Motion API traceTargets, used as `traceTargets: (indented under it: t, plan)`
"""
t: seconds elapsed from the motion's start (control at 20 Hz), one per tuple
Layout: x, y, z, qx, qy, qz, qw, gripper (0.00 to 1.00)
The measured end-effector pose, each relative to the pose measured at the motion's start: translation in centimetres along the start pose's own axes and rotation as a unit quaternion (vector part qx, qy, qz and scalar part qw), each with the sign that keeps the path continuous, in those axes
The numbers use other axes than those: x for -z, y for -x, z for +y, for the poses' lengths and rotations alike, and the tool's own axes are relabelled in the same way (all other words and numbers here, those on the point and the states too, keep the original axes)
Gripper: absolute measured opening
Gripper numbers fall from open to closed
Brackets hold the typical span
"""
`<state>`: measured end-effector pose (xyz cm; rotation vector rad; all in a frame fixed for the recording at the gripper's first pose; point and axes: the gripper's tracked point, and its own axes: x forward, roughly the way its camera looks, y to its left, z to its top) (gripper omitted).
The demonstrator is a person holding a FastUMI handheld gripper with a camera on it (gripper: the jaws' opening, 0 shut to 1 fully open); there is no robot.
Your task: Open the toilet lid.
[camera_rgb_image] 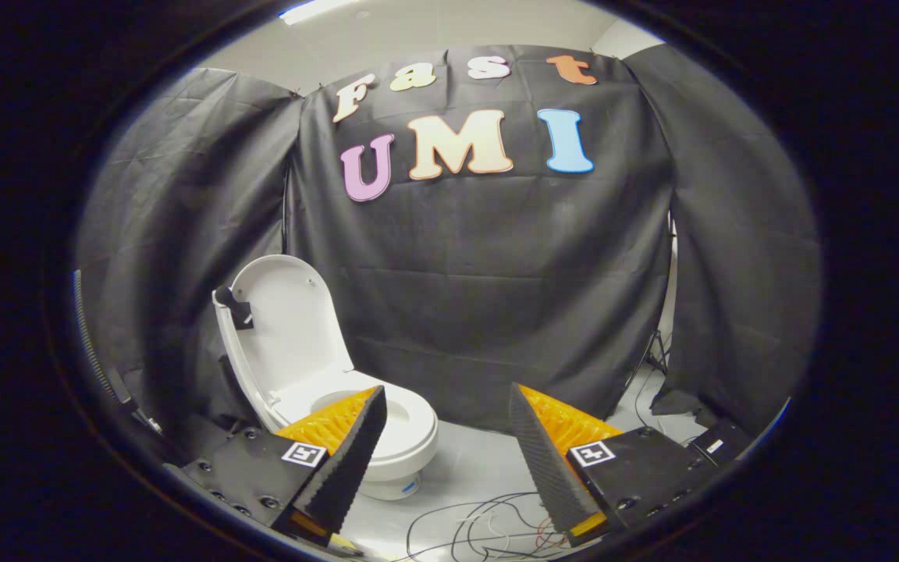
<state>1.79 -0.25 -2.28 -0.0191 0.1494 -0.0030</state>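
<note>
Lid (287, 332) of the toilet (387, 437) stands raised, nearly upright, its pale inner face turned toward the camera and its back close to the black cloth wall (496, 297). A small dark knob-like fitting (232, 306) sits on the lid's upper left rim; what it is cannot be told. Below the lid the white seat ring (410, 425) lies flat on the bowl, with the oval opening partly hidden by the left fingertip. The toilet rests on the pale floor (473, 468), near the foot of the cloth at the floor's far left. The tool (446, 406) hangs in front of it with its two fingers (348, 460) spread wide and nothing between them; each finger has a black ribbed pad on its inner face and an orange ridged face behind that, with a small square black-and-white marker on the body behind. The left finger overlaps the toilet's front in the view, whether it touches cannot be told; the right finger is well apart from the toilet. A tangle of thin cables (488, 531) lies on the floor between the fingers.
</note>
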Motion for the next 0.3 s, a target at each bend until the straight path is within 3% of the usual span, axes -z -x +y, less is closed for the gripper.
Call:
traceTargets:
  t: [0.3]
  plan:
    - [-0.57,0.37,-0.04,-0.001,-0.001,-0.013,1.0,0.97]
